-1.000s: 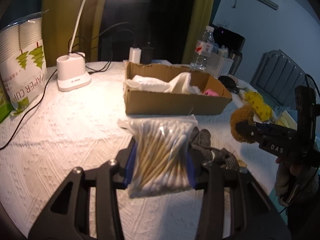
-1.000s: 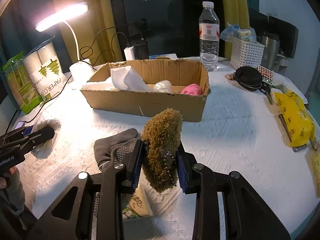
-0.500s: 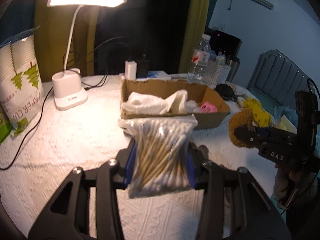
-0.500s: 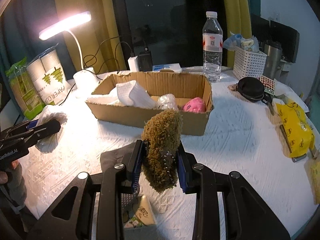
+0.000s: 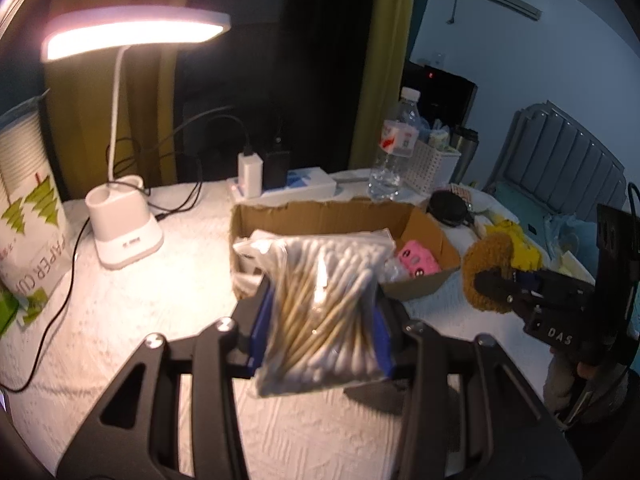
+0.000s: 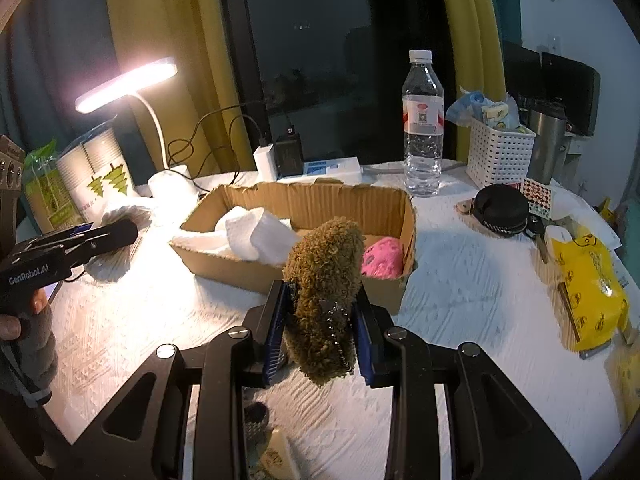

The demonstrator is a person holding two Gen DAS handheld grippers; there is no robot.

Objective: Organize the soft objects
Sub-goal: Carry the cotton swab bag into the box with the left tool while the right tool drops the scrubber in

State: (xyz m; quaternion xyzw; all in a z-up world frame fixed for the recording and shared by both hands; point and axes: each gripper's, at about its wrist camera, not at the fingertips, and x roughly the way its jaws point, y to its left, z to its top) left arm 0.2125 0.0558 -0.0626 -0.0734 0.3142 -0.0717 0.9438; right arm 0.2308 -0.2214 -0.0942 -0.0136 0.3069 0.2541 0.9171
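- Left wrist view: sits just behind its own fingers, tilted down over the table (image 5: pixel 120 320), facing the cardboard box (image 5: pixel 424 236) from the lamp (image 5: pixel 132 32) side.
- Right wrist view: same close mount, tilted down, facing the box's long side.
- Shared: box, lamp, water bottle (image 6: pixel 423 128); each view catches the other gripper at its edge.

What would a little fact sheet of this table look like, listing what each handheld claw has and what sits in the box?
left gripper: shut on a clear plastic bag of wooden cotton swabs, held above the table
right gripper: shut on a fuzzy olive-brown plush pouch
open brown cardboard box: holds a white folded cloth and a pink spotted soft toy
behind the box: clear plastic water bottle, lit white desk lamp
table cover: white textured cloth
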